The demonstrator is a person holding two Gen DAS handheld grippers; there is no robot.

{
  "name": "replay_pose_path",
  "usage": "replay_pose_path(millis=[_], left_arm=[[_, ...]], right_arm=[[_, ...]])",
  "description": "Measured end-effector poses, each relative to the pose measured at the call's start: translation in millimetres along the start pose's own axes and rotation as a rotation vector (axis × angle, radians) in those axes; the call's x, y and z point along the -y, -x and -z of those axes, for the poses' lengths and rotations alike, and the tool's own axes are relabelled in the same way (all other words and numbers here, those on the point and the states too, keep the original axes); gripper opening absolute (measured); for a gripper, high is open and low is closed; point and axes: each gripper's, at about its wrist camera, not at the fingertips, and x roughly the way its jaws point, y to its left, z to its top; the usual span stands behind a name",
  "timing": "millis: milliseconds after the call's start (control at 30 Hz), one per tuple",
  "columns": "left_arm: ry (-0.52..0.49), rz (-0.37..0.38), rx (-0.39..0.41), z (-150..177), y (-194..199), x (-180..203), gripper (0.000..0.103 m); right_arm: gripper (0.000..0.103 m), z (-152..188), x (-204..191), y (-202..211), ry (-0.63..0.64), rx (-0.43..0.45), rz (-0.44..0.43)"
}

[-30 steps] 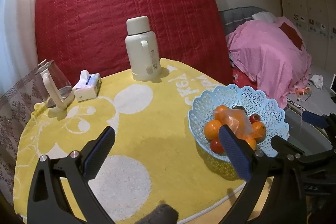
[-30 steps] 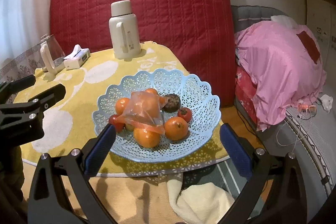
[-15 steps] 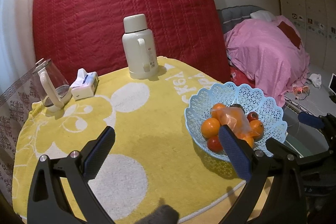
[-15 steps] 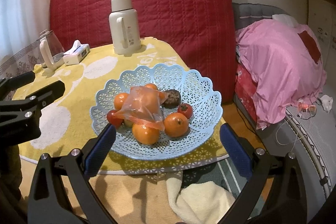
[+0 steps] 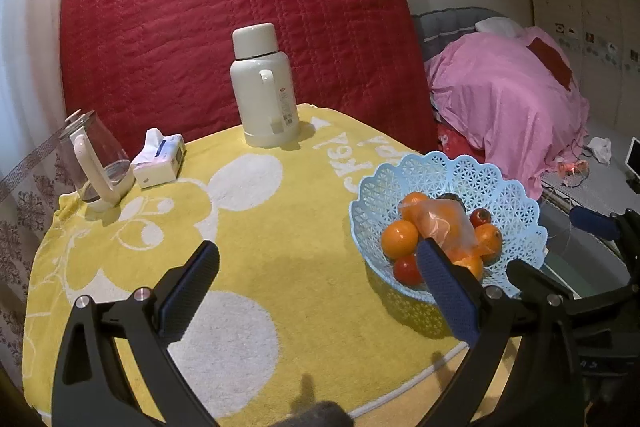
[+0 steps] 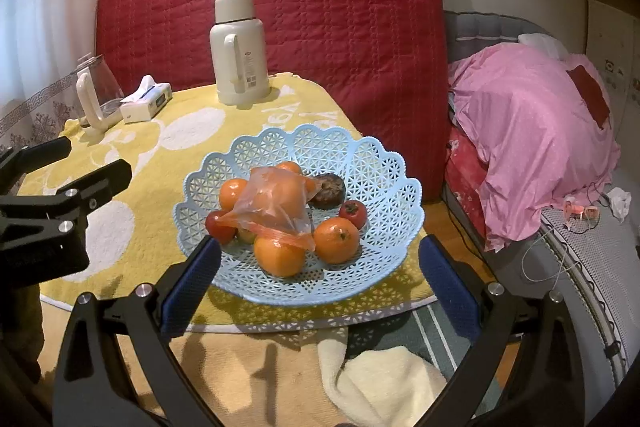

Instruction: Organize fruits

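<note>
A light blue lattice basket (image 6: 360, 163) (image 5: 496, 183) stands at the right edge of the round table with the yellow cloth (image 5: 256, 227). In it lie several oranges (image 6: 335, 239), small red fruits (image 6: 353, 213), one dark fruit (image 6: 329, 189) and a clear plastic bag (image 6: 276, 205) holding an orange. My right gripper (image 6: 318, 281) hangs open just in front of the basket, its fingers either side of the near rim. Left of the basket, my left gripper (image 5: 316, 287) is open over the cloth with nothing between its fingers.
A white thermos jug (image 5: 262, 87) stands at the back of the table, a tissue pack (image 5: 160, 163) and a glass kettle (image 5: 96, 163) at the left. A red quilt (image 5: 240, 7) hangs behind. A pink-covered bed (image 6: 532, 135) lies right; a cream towel (image 6: 380, 383) below.
Both grippers have drawn a little nearer to the table and basket, which look slightly larger and lower in view. Both stay open. The fruit has not moved.
</note>
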Motion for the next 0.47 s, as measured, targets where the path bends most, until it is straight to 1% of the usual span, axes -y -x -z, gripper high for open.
replay_pose_path(millis=[167, 233, 300, 400, 467], left_arm=[[0.000, -0.007, 0.022, -1.0, 2.1, 0.7, 0.098], [0.003, -0.001, 0.014, -1.3, -0.7, 0.2, 0.098], [0.016, -0.017, 0.001, -0.2, -6.3, -2.2, 0.098], [0.076, -0.049, -0.062, 6.3, -26.5, -16.5, 0.098], [0.128, -0.115, -0.101, 13.9, -44.5, -32.1, 0.098]], right_arm=[[0.100, 0.4, 0.6, -0.4, -0.009, -0.006, -0.001], [0.100, 1.5, 2.5, -2.0, -0.026, -0.012, -0.002], [0.100, 2.4, 5.1, -4.4, -0.041, -0.020, 0.001], [0.100, 4.5, 13.7, -6.5, -0.088, -0.016, 0.012], [0.100, 8.4, 22.1, -8.3, -0.146, -0.004, 0.029]])
